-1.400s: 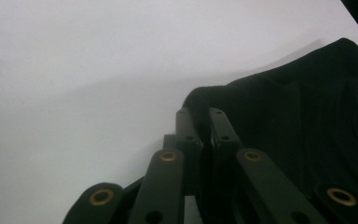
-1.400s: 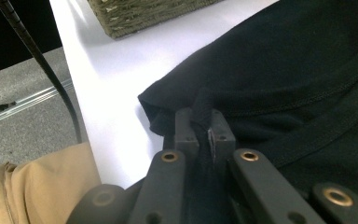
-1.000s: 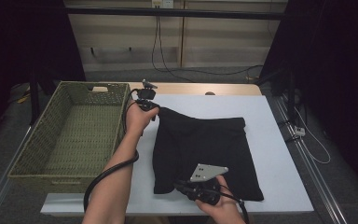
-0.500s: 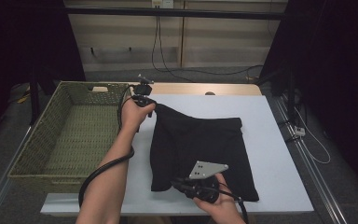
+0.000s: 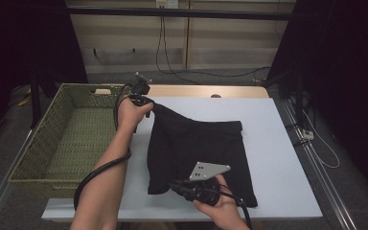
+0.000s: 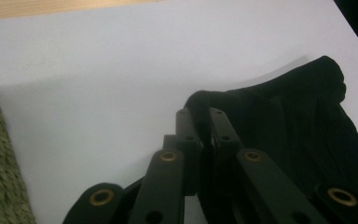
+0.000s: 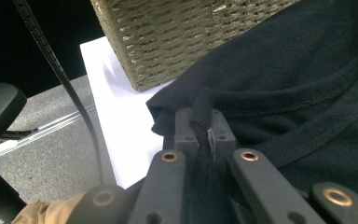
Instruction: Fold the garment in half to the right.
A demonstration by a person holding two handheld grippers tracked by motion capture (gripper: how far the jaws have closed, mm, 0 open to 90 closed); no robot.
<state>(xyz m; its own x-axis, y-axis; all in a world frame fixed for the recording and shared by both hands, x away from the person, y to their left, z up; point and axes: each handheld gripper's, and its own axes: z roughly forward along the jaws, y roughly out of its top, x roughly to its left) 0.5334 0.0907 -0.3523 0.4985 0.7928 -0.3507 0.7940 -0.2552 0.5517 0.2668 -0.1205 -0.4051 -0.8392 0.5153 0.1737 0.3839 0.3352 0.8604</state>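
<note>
A black garment (image 5: 196, 151) lies folded on the white table (image 5: 278, 158). My left gripper (image 5: 147, 101) is shut on its far left corner, lifted a little off the table; in the left gripper view the black garment (image 6: 279, 121) is pinched between the jaws of the left gripper (image 6: 200, 116). My right gripper (image 5: 175, 184) is shut on the near left corner by the table's front edge. The right gripper view has a fold of the black garment (image 7: 289, 70) clamped in the right gripper (image 7: 200, 121).
A green woven basket (image 5: 43, 143) stands at the left of the table, its wall close to the garment; the basket (image 7: 191, 37) appears just beyond the held corner. Cables trail from both grippers. A wooden strip (image 5: 206, 90) runs along the table's far edge.
My left gripper has moved left and up toward the basket, pulling the garment's far corner with it. The garment has shifted slightly left. The right gripper has stayed in place.
</note>
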